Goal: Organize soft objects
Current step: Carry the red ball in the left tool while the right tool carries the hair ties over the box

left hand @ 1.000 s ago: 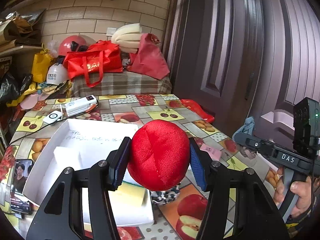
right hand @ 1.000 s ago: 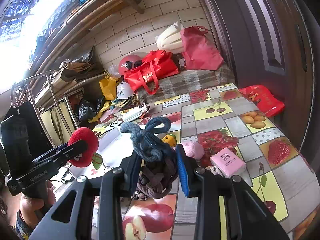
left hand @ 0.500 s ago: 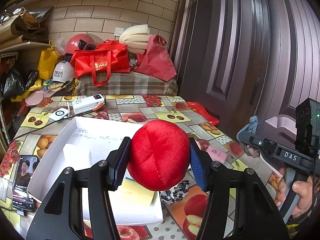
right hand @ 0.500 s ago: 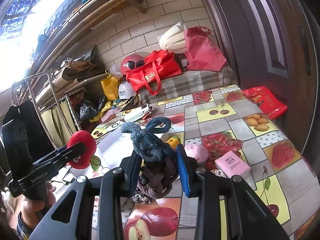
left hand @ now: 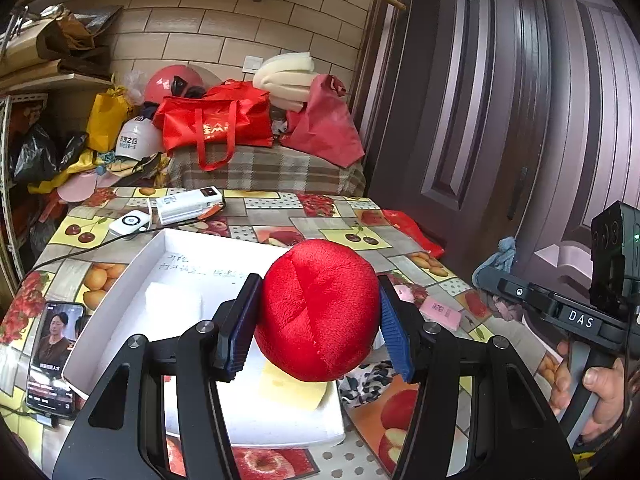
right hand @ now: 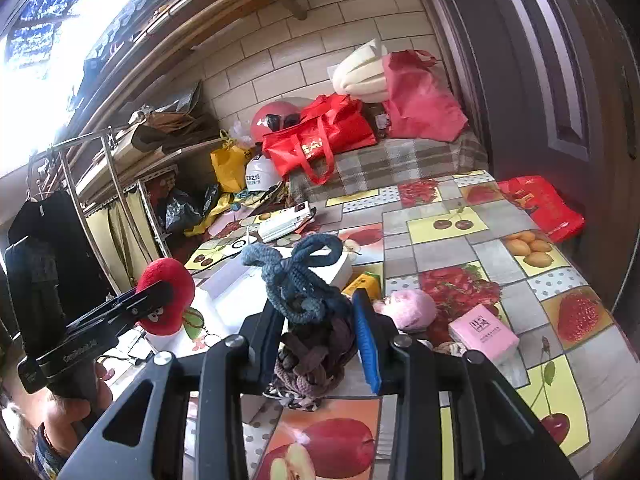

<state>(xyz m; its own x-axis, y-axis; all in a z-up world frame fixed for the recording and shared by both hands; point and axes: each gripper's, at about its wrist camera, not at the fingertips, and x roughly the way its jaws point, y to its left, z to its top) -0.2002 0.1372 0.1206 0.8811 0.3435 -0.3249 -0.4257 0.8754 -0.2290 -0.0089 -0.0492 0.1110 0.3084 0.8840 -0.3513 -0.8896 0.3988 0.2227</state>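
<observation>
left fingers (left hand: pixel 256 320) clamp red plush ball (left hand: pixel 318 310) above white box (left hand: pixel 132 280); right fingers (right hand: pixel 366 340) pinch knitted blue-brown bundle (right hand: pixel 308 312) over fruit-print tabletop (right hand: pixel 480 248).

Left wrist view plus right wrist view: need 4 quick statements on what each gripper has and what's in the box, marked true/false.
1. The left gripper is shut on the red plush toy. True.
2. The right gripper is empty. False: it is shut on a knitted yarn bundle.
3. The white box holds a yellow sponge. True.
4. The pink tissue pack lies inside the white box. False: it lies on the tablecloth.
</observation>
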